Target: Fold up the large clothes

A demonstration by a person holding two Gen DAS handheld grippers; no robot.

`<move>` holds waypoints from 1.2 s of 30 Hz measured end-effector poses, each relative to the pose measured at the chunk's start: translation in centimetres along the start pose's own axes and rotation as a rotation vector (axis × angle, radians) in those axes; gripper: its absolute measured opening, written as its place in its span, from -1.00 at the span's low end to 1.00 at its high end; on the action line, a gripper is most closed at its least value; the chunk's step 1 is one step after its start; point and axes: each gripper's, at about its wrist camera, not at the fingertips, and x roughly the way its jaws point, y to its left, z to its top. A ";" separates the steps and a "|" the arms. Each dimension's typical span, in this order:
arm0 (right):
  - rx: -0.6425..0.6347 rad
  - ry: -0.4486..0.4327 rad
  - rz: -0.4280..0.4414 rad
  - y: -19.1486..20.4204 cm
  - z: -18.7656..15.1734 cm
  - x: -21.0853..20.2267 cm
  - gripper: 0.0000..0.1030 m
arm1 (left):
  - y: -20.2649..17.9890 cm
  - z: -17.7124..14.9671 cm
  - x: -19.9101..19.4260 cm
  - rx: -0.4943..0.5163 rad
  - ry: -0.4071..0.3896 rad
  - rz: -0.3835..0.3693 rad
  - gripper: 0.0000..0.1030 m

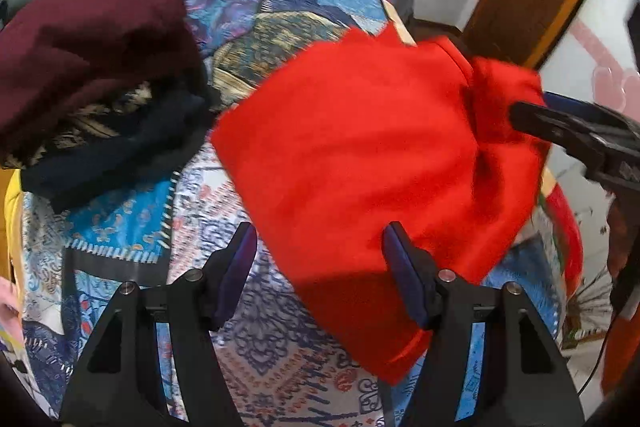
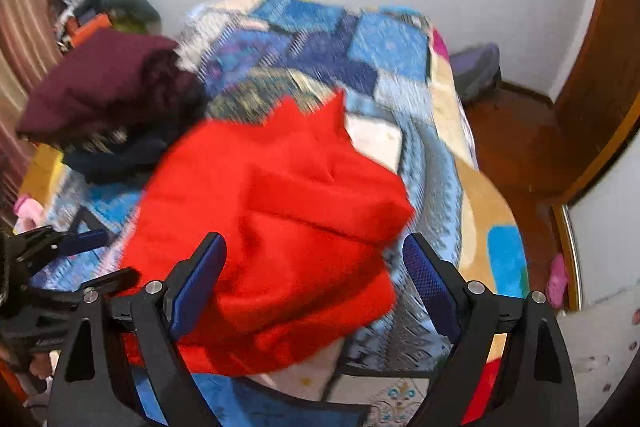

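Observation:
A red garment (image 1: 372, 147) lies bunched and partly folded on the patchwork bedspread (image 1: 280, 11). My left gripper (image 1: 320, 251) is open just above the bed. The red cloth's near edge reaches into the gap between its jaws and lies against the right finger (image 1: 404, 267), but the pads do not press on it. In the right wrist view the red garment (image 2: 280, 219) fills the space between my right gripper's (image 2: 316, 263) widely spread jaws, which are open. The right gripper (image 1: 532, 111) also shows at the cloth's right edge, and the left gripper (image 2: 108, 257) at the cloth's left.
A stack of folded clothes with a maroon piece on top (image 1: 92, 39) (image 2: 108, 83) sits on the bed's left side. A wooden door (image 2: 600, 75) and brown floor (image 2: 516, 139) are to the right, with a dark bag (image 2: 476, 67) by the wall. Clutter (image 2: 100, 11) fills the back left corner.

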 end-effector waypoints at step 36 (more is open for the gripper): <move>0.135 0.111 0.157 -4.0 1.9 3.1 0.83 | 7.6 0.9 2.1 -0.354 0.051 -0.124 0.32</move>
